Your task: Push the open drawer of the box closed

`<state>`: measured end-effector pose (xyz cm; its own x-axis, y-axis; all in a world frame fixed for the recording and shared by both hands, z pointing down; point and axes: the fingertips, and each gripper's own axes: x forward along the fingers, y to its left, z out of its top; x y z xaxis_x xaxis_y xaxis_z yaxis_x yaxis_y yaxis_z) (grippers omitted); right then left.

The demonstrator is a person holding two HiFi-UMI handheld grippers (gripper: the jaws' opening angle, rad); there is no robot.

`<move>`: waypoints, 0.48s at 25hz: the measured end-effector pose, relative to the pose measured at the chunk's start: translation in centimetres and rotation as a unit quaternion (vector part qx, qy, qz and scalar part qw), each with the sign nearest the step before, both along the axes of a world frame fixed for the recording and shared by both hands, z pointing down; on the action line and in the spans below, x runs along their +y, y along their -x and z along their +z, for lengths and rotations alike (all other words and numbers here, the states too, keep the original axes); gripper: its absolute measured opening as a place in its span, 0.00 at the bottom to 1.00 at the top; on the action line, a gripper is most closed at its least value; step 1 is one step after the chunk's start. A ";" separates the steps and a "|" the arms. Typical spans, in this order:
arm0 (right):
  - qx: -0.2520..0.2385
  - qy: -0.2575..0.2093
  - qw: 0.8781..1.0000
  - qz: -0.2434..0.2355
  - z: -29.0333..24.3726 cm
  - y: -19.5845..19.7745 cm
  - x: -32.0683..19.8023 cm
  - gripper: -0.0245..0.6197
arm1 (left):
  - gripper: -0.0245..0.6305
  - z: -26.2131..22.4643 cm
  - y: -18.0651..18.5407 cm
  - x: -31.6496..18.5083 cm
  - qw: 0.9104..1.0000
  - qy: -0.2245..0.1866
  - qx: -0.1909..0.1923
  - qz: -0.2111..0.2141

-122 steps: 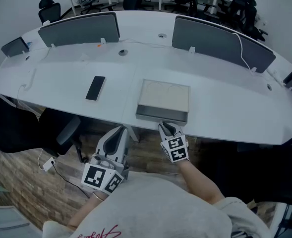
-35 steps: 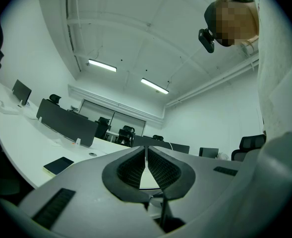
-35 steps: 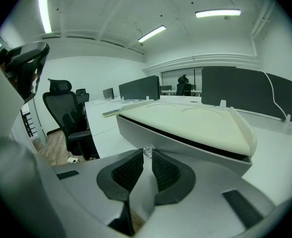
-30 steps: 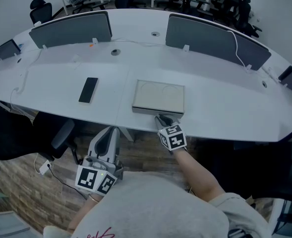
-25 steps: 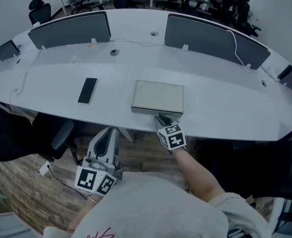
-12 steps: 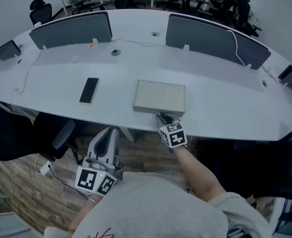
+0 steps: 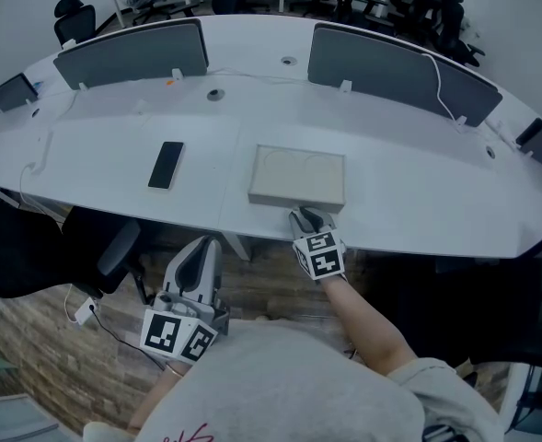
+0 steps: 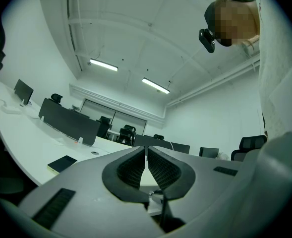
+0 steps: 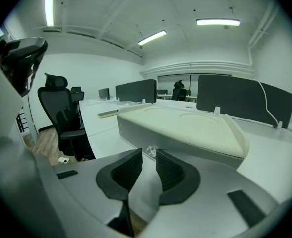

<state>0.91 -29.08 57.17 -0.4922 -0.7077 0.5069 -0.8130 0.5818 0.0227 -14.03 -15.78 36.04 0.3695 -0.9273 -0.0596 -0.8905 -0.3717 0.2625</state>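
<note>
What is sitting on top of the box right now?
Nothing lies on the box; its lid shows only two shallow round recesses. The drawer looks pushed in, so its contents are hidden.

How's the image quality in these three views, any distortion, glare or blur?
Head view: dim and bluish, the long white desk bowed by the wide lens. Left gripper view: heavy fisheye, black corners, bright ceiling strip lights against a pale ceiling. Right gripper view: same fisheye; the flat beige box and the dark ribbed fingers both look fairly sharp.
</note>
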 end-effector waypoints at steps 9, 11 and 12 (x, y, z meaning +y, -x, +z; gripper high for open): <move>-0.078 -0.144 0.986 -0.030 -11.0 0.7 5.7 0.10 | 0.08 0.0 -1.0 0.3 1.000 -0.010 -0.009 0.025; -0.109 -0.179 0.977 -0.040 -15.0 1.0 7.3 0.08 | 0.08 -0.1 -1.7 0.1 0.999 -0.014 -0.009 0.039; -0.124 -0.194 0.972 -0.045 -16.9 1.1 8.2 0.08 | 0.08 -0.1 -2.2 0.0 0.999 -0.015 -0.009 0.047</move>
